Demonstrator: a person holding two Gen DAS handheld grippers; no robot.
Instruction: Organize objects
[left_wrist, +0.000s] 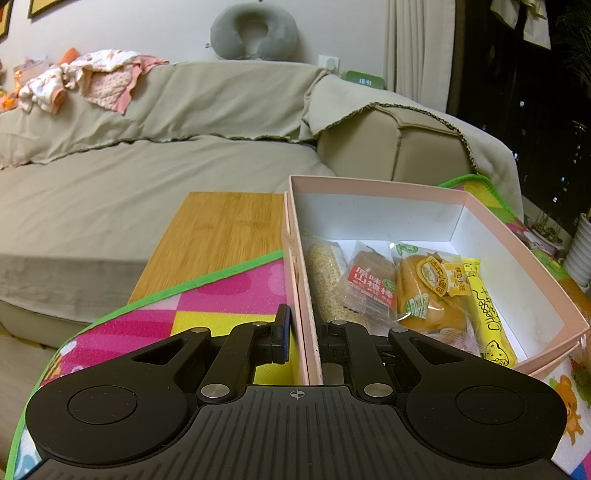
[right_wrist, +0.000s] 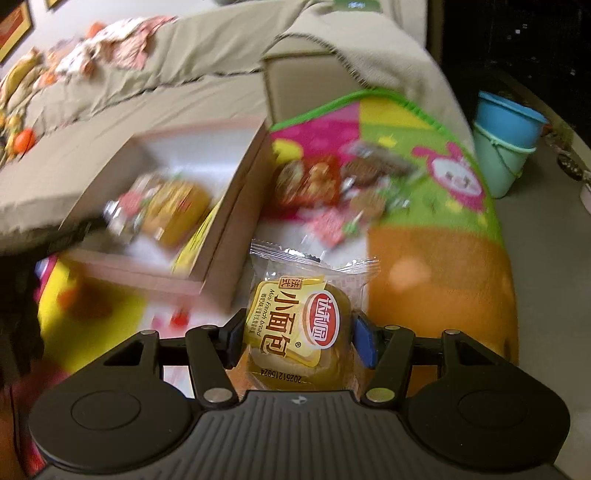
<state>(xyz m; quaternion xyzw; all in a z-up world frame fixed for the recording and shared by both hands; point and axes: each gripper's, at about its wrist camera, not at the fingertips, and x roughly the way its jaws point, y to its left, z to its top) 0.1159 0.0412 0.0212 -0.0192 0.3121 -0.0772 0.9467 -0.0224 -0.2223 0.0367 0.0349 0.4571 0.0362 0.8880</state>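
Observation:
A pink box with a white inside stands on the colourful play mat. It holds a sesame bar, a red hawthorn packet, a wrapped bread and a yellow cheese stick. My left gripper is shut on the box's left wall, one finger outside, one inside. My right gripper is shut on a packaged mini French bread, held above the mat to the right of the box. Several loose snack packets lie on the mat beyond it, blurred.
A beige sofa runs behind the box, with baby clothes on its back. A wooden board lies left of the box. Blue and green buckets stand on the floor at the right.

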